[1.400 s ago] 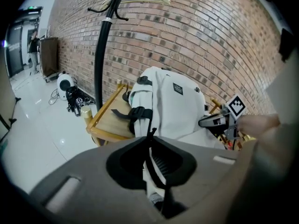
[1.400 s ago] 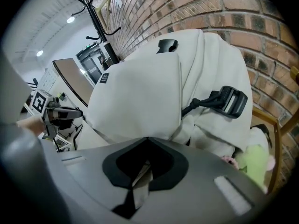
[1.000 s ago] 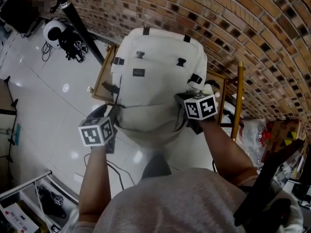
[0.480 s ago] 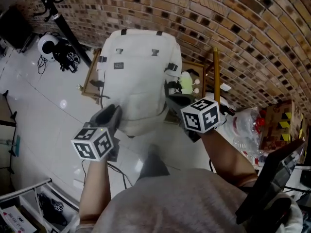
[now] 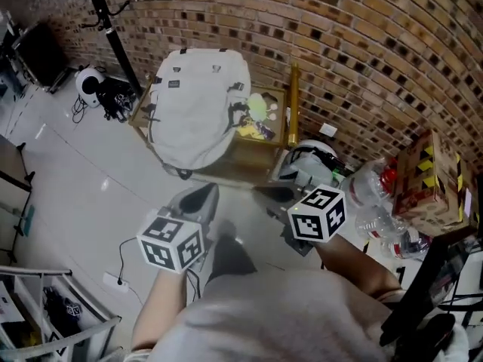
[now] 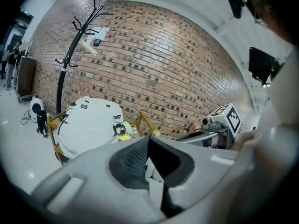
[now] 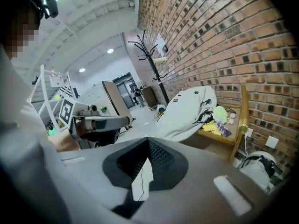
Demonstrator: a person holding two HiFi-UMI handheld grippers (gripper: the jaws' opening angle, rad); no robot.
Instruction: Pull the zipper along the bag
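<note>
The off-white backpack (image 5: 198, 104) leans on a low wooden chair (image 5: 249, 166) against the brick wall, far ahead of both grippers. It also shows in the left gripper view as the backpack (image 6: 88, 125) and in the right gripper view as the backpack (image 7: 189, 108). Its zipper is too small to make out. My left gripper (image 5: 198, 200) hangs over the floor well short of the bag, jaws shut on nothing (image 6: 148, 141). My right gripper (image 5: 273, 194) is level with it, also shut and empty (image 7: 148, 144).
Yellow and green soft toys (image 5: 256, 115) lie on the chair beside the bag. A black coat stand (image 5: 113, 29) rises left of it, with a black-and-white device (image 5: 90, 81) at its foot. A white helmet-like object (image 5: 313, 161), plastic bags and a cardboard box (image 5: 426, 176) sit at the right.
Both grippers have drawn back from the backpack toward the person, and it now stands far off. The left gripper's jaws have closed. Nothing is held.
</note>
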